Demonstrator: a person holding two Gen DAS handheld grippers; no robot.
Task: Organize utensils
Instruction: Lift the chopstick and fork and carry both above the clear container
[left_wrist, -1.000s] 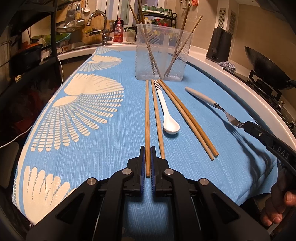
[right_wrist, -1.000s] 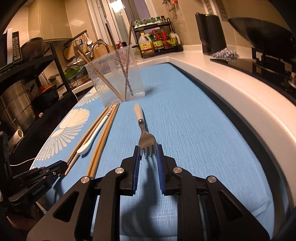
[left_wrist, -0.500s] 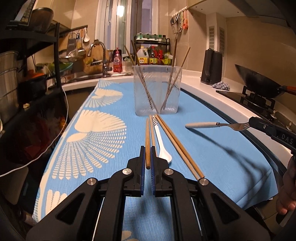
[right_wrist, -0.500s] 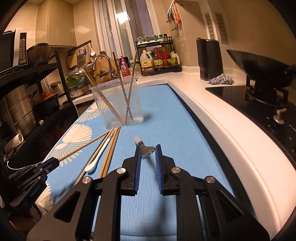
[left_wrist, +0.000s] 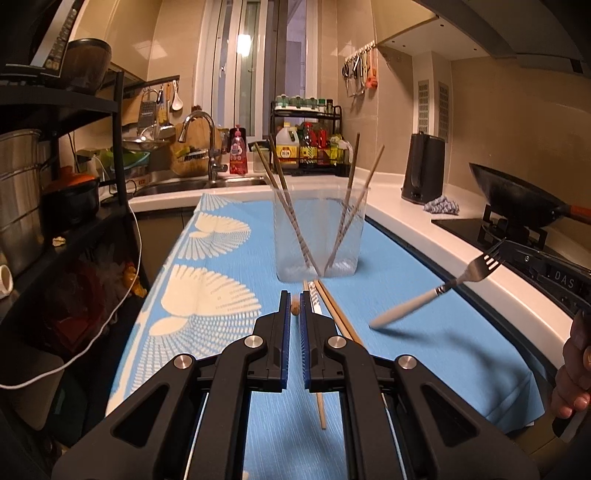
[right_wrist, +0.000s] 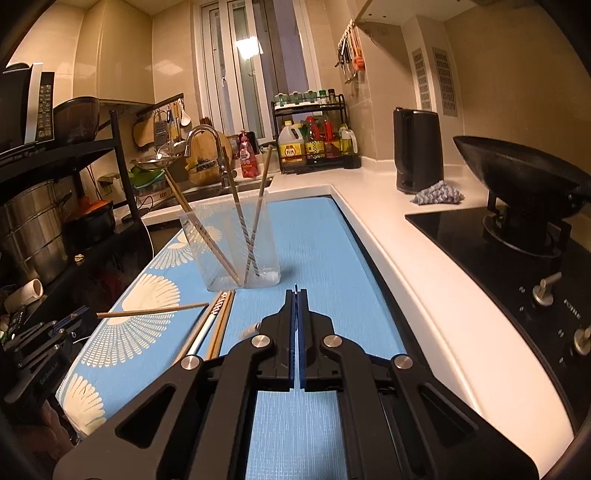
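Observation:
A clear plastic holder (left_wrist: 320, 236) (right_wrist: 231, 245) with several chopsticks stands on the blue cloth (left_wrist: 229, 288). My left gripper (left_wrist: 294, 308) is shut on a wooden chopstick (left_wrist: 295, 307) that points forward, lifted off the cloth; it also shows in the right wrist view (right_wrist: 153, 312). My right gripper (right_wrist: 296, 295) is shut on a fork (left_wrist: 439, 291), held in the air by its tines with the white handle hanging down. A white spoon (right_wrist: 207, 325) and more chopsticks (left_wrist: 338, 314) lie on the cloth in front of the holder.
A white counter edge (right_wrist: 399, 280) runs along the right of the cloth, with a black hob and wok (right_wrist: 517, 177) beyond. A kettle (left_wrist: 423, 166) and a rag stand behind. A black shelf rack (left_wrist: 74, 221) and sink are to the left.
Both grippers rose from the cloth. The left one lifted its chopstick until it points end-on. The right one raised the fork higher and tilted its handle down.

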